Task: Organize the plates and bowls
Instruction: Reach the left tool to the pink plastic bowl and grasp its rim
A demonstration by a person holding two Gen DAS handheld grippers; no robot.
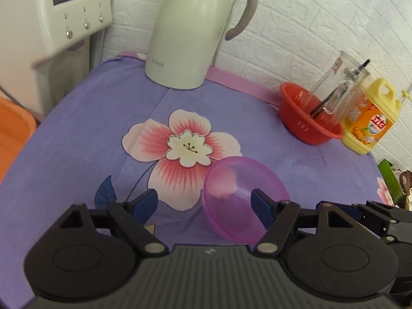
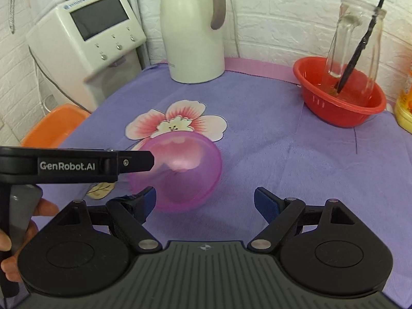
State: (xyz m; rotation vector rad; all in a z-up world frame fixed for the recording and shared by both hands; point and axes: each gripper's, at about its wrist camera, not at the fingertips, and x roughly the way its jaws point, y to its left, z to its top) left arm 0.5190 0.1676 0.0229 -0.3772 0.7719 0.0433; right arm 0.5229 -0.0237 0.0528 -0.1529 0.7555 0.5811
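While the pink bowl (image 1: 244,195) lies tilted mid-cloth | left gripper (image 1: 204,203) released; right gripper (image 2: 204,202) released

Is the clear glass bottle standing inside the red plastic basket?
Yes. The right wrist view shows the clear glass bottle standing upright inside the red plastic basket, with a dark stick in it.

Both grippers tilt downward, side by side. The left gripper (image 1: 204,202) has its 2 blue-padded fingers (image 1: 144,202) spread apart with nothing pinched between them. The right gripper (image 2: 205,200) is likewise parted, its pads (image 2: 265,202) clear of any contact. In the right wrist view, the left gripper's black body crosses the frame's left side, a hand (image 2: 15,231) wrapped around its grey handle.
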